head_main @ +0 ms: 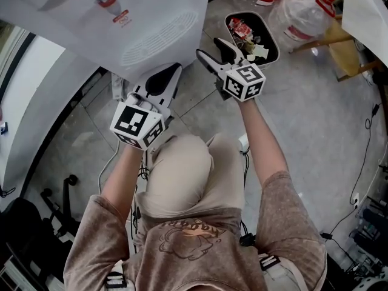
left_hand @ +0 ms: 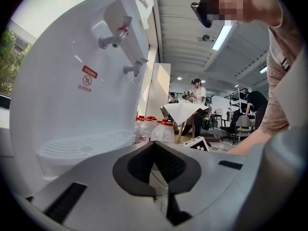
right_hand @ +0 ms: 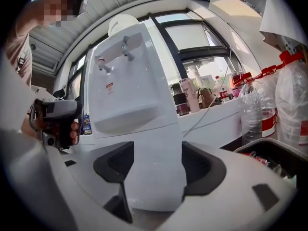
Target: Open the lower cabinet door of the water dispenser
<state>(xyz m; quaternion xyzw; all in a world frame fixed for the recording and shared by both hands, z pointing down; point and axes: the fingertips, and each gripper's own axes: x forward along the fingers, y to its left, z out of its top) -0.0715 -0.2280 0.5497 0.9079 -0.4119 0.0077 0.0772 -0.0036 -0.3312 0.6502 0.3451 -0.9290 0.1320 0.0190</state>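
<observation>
Quick count: 1 water dispenser [head_main: 139,29], 2 taps [left_hand: 113,38], 1 drip tray [left_hand: 82,148], 1 trash bin [head_main: 270,53], 2 grippers. The dispenser is all white and stands on the floor at its window-side edge. Its lower front [right_hand: 154,162] looks plain and flush.

The left gripper [head_main: 165,77] has its jaws pressed together, empty, just beside the dispenser. The right gripper [head_main: 213,50] is spread wide, with the lower front framed between its jaws and the pads clear of it.

Only the right gripper view shows that lower front. The left gripper view shows just the taps and tray.
</observation>
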